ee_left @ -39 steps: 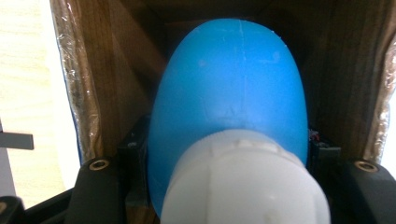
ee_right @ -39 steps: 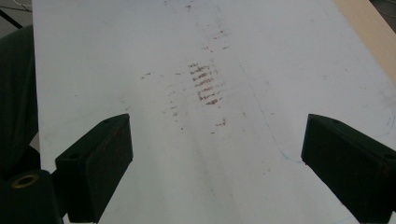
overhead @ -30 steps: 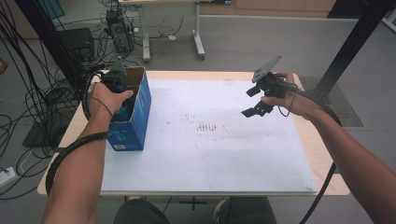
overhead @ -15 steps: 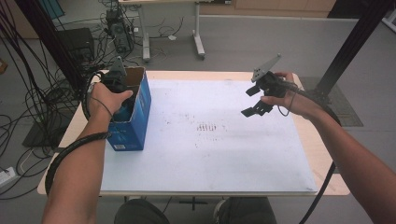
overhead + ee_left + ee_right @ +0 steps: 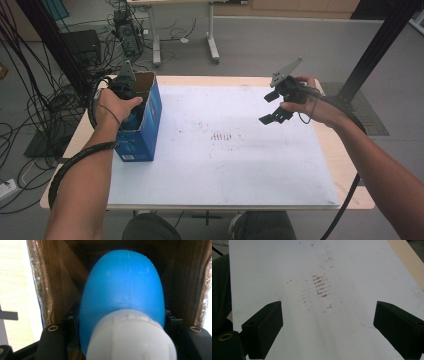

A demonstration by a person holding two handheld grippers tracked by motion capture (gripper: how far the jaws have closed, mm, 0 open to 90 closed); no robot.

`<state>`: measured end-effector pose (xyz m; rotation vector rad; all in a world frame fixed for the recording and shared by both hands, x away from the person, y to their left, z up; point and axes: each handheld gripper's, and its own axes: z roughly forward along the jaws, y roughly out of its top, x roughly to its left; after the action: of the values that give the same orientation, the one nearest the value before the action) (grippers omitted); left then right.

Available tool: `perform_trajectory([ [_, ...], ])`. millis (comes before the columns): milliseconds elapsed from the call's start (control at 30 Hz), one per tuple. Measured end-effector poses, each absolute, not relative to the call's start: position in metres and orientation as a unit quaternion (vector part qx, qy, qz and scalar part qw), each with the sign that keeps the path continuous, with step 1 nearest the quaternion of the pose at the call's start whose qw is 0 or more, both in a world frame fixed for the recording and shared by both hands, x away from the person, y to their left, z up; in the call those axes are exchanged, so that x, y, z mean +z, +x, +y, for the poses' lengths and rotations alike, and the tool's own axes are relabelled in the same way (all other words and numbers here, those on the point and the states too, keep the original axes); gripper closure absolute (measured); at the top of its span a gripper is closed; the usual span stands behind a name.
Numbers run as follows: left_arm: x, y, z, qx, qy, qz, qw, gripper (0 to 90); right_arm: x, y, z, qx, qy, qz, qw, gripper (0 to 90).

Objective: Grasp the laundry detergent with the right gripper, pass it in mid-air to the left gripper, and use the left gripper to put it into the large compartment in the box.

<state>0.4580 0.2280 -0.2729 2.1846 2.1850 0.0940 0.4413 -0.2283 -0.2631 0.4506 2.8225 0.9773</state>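
1. A blue bottle (image 5: 122, 290) with a white cap (image 5: 131, 337) is clamped between the 2 jaws of the left gripper (image 5: 131, 97); in the left gripper view the jaws are pressed against both sides of the bottle's body, just above the cap.
2. The bottle is held inside an open-topped blue box (image 5: 145, 130), whose brown cardboard inner walls (image 5: 65, 290) are seen close around it in the left gripper view.
3. In the high view, the left gripper is reached down into the mouth of the box, and the left hand (image 5: 114, 106) is wrapped over the gripper's body.
4. The box is stood upright at the left edge of a white sheet (image 5: 225, 165), which is spread over a wooden table (image 5: 350, 165).
5. The right gripper (image 5: 272, 107) is held in the air over the far right part of the sheet, well apart from the box, and is carried by the right hand (image 5: 310, 102).
6. The right gripper's 2 jaws are spread wide, and nothing is held between them; in the right gripper view only the bare sheet is seen between them.
7. A patch of brown streaks (image 5: 322, 286) is marked on the sheet near its middle, between the 2 grippers in the high view.
8. Whether the bottle's base is touching the bottom of the box cannot be told.
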Motion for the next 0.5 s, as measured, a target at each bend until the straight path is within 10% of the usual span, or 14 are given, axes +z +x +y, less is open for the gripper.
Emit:
perform_trajectory([
  [500, -0.2728, 0.4574, 0.2288, 0.031, 0.706, 0.707, 0.028, 36.6, -0.2628, 0.4414, -0.2264, 0.322, 0.148, 0.933, 0.061, 9.0],
])
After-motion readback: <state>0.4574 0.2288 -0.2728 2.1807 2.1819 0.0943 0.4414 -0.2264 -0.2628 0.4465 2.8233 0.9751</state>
